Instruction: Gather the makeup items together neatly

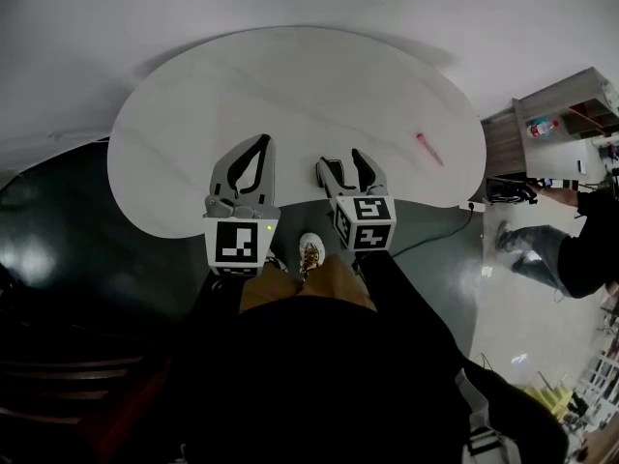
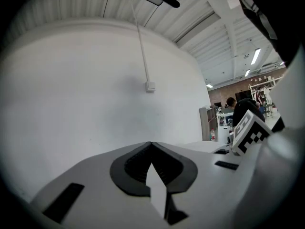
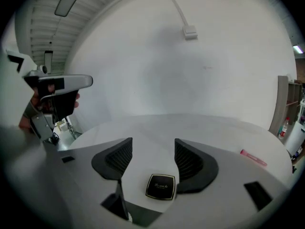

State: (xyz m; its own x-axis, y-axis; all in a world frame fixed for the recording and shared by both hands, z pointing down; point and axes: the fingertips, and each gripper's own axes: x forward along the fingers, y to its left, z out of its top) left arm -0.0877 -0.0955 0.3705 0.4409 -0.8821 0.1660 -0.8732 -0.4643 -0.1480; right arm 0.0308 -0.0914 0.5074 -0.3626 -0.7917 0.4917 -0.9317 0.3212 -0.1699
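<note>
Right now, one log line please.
left gripper shut, empty | right gripper open, black compact between jaws on white table | pink stick lying apart

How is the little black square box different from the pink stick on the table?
The black box is flat and square; the pink stick is thin and long. The black box lies between the open jaws of the right gripper, near the table's edge; the pink stick lies alone, off to the right. Both lie on the white table.
</note>
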